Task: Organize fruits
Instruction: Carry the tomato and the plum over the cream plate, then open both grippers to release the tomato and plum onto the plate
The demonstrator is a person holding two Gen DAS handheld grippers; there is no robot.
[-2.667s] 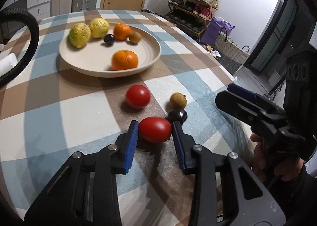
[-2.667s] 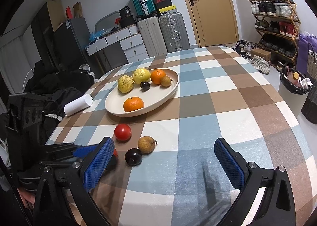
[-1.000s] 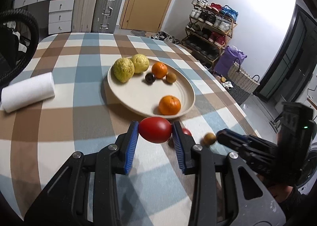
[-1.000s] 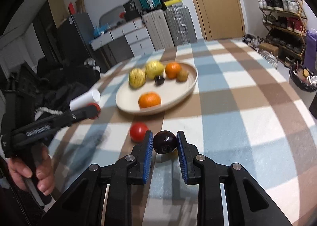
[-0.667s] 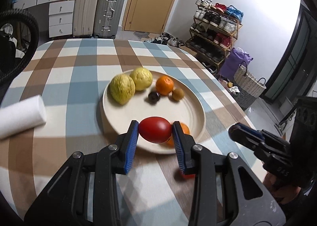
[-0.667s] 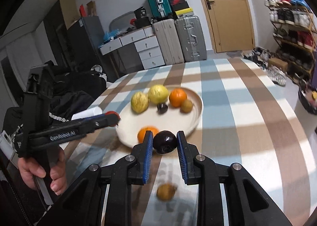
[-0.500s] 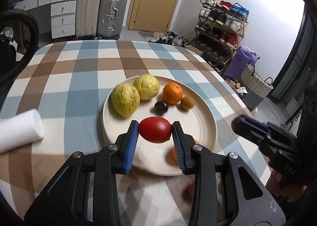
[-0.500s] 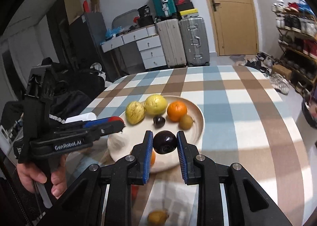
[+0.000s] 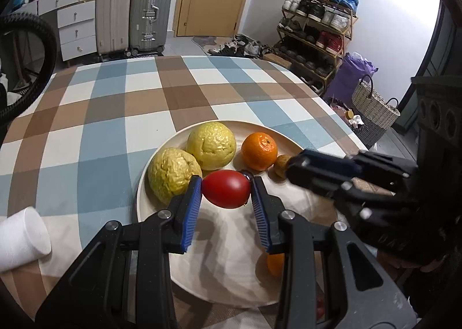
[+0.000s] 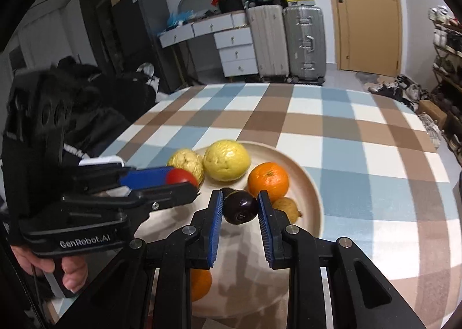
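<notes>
Red tomato (image 9: 226,189) is pinched in the left gripper (image 9: 226,193), which has carried it up off the tabletop (image 9: 115,115) and now holds it over the cream plate (image 9: 231,254), beside the yellow fruits (image 9: 173,174). To its right, the right gripper (image 10: 240,209) has likewise brought a dark plum (image 10: 240,207), clamped between its pads, over the plate near the orange (image 10: 268,179); I judge both ready to be set down.

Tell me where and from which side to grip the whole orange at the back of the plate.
Grip the orange across its widest middle, coming from above: it is round, and the yellow fruit on one side and the small brown fruit in front crowd any low approach. Both grippers are full now, the left gripper and the right gripper.
</notes>
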